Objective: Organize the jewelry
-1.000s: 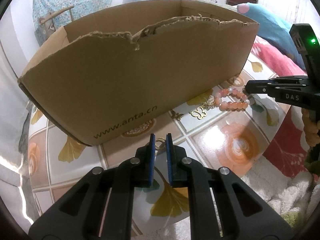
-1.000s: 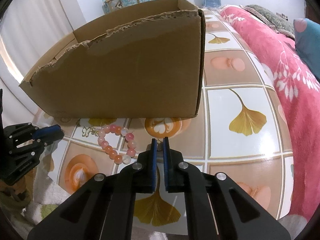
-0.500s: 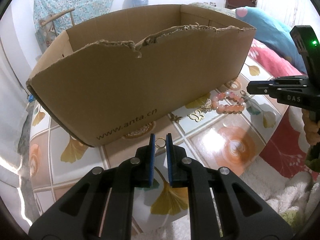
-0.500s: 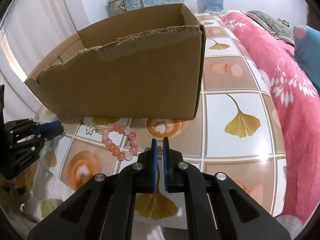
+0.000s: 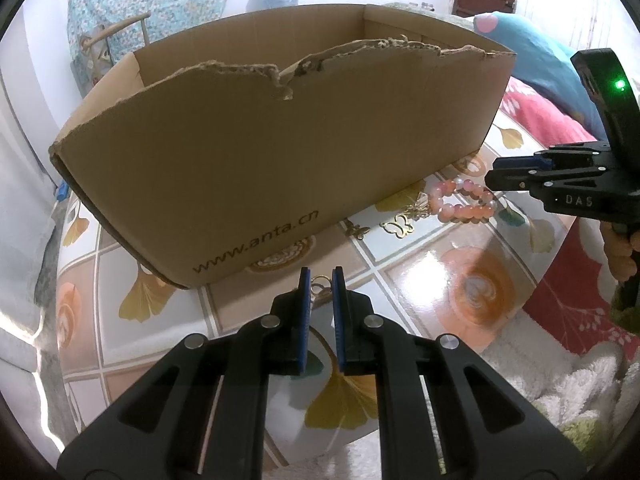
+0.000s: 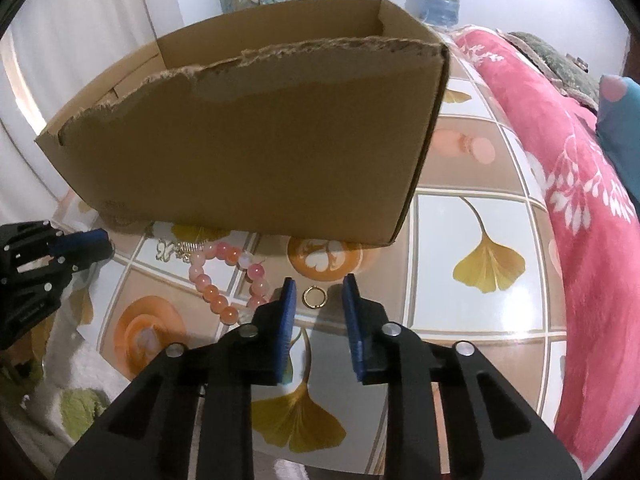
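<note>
Glossy ginkgo-print desk (image 6: 472, 320), slippery. My right hand-held gripper (image 6: 318, 294) jaws are opening, with the gold ring (image 6: 314, 303) loose on the desk between them; a nudge skids it. Left hand-held gripper (image 5: 319, 276) is narrow, pinching a small hoop (image 5: 319, 285) at the tips; I'd say it could slip out short of the cardboard box (image 5: 280, 152).

A glossy tabletop (image 6: 472, 184) patterned with yellow ginkgo leaves and orange coffee cups is seen. On it are set a torn brown cardboard box (image 5: 260, 168), a pink bead bracelet (image 6: 224, 276), a small gold ring (image 6: 314, 297) and gold butterfly charms (image 5: 396, 226).
</note>
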### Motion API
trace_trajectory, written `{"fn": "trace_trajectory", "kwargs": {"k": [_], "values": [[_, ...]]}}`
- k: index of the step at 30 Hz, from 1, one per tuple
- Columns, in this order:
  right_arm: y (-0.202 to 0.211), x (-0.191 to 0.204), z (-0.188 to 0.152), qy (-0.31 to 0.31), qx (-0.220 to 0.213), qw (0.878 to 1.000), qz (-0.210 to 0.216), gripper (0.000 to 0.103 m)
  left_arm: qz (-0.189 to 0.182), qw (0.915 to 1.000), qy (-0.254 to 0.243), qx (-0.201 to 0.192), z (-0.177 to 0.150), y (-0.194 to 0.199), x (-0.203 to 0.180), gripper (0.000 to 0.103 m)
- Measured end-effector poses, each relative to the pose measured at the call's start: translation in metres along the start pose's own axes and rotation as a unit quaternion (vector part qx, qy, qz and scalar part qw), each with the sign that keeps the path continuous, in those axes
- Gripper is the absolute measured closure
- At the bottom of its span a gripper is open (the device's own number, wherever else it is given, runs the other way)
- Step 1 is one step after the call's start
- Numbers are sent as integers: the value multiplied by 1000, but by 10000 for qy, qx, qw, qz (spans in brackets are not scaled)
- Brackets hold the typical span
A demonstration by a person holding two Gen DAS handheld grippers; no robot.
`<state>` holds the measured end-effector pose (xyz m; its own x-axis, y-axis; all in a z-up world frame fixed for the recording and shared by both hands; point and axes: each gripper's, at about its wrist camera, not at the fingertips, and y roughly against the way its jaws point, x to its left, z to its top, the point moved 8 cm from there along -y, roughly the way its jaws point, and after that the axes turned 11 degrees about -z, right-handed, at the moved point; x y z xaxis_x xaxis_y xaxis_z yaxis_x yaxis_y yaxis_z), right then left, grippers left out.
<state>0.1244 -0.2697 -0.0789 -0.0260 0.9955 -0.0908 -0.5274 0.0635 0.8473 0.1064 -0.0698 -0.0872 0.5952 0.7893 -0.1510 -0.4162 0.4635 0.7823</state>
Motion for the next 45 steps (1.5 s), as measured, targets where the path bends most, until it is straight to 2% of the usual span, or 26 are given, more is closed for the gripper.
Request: {"fn": "trace_trajectory", "kwargs": {"k": [3,7,14,16,27,31,45], "values": [[-1,1,-1,63,2,10000,-43,83,0,10000,1,11,0,-1,0,93],[0,7,-2,120,16,9999,-1,92,-1,10000,4,12,0,-2,0,93],[-1,8,-2,-15,6,10000,44,93,-6,10000,14,4,1,-3,0,93],[0,6,-2,-54,-22,10000,68,98,-4,10000,8,2,1,-3,0,93],[9,-3,-3,-110,-7,9999,129,96,13,10000,10,25,0,-4,-1,93],[4,-7,-6,-105,119,9998,71,85,6,10000,1,59,0,-5,-1,93],[1,-4,-2,155,402,9991,-10,85,-16,10000,5,57,1,-7,-1,93]]}}
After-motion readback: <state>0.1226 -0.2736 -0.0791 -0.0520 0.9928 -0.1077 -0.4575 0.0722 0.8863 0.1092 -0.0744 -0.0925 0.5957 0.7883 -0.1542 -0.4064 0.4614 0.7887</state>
